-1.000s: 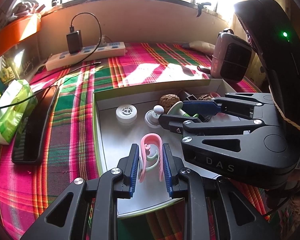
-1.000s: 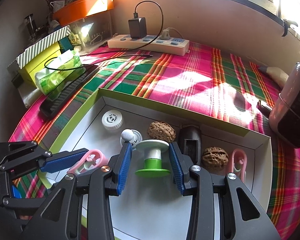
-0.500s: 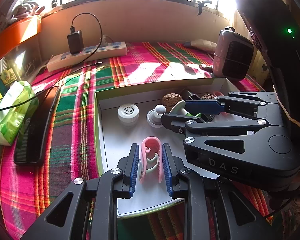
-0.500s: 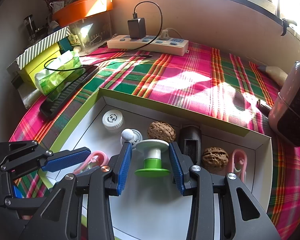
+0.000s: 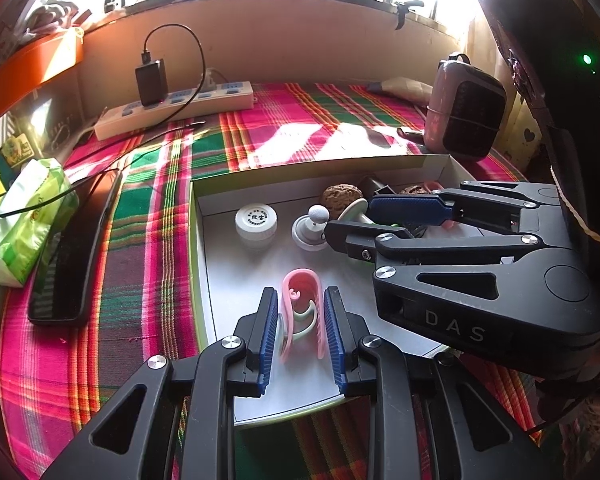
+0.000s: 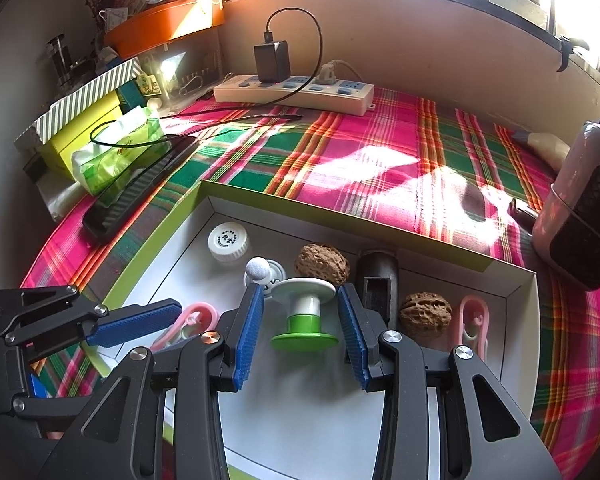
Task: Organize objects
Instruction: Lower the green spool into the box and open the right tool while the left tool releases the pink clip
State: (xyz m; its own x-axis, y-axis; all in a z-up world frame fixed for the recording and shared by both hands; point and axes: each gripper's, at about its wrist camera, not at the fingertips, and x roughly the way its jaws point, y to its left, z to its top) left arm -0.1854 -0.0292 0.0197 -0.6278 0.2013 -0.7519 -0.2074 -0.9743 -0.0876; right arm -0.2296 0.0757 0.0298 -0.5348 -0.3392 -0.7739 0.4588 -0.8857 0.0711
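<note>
A shallow white box (image 5: 204, 196) with a green rim (image 6: 300, 204) lies on the plaid cloth. My left gripper (image 5: 301, 322) is shut on a pink clip (image 5: 300, 284) just above the box floor at its near left. It also shows in the right wrist view (image 6: 196, 316). My right gripper (image 6: 300, 320) straddles a white-and-green spool (image 6: 305, 316) that stands in the box; small gaps show between the pads and the spool. The box also holds a white cap (image 6: 228, 240), a white knob (image 6: 260, 272), two walnuts (image 6: 322, 264), a dark piece (image 6: 376, 280) and a second pink clip (image 6: 474, 322).
On the cloth stand a power strip with a charger (image 5: 180, 104) at the back, a black phone (image 5: 76, 248) and a green tissue pack (image 5: 24, 216) on the left, and a pink-and-black heater (image 5: 466, 114) on the right. Boxes (image 6: 84, 120) crowd the far left.
The left gripper has drawn back slightly toward the near edge of the box with the pink clip. The right gripper and the spool have hardly moved.
</note>
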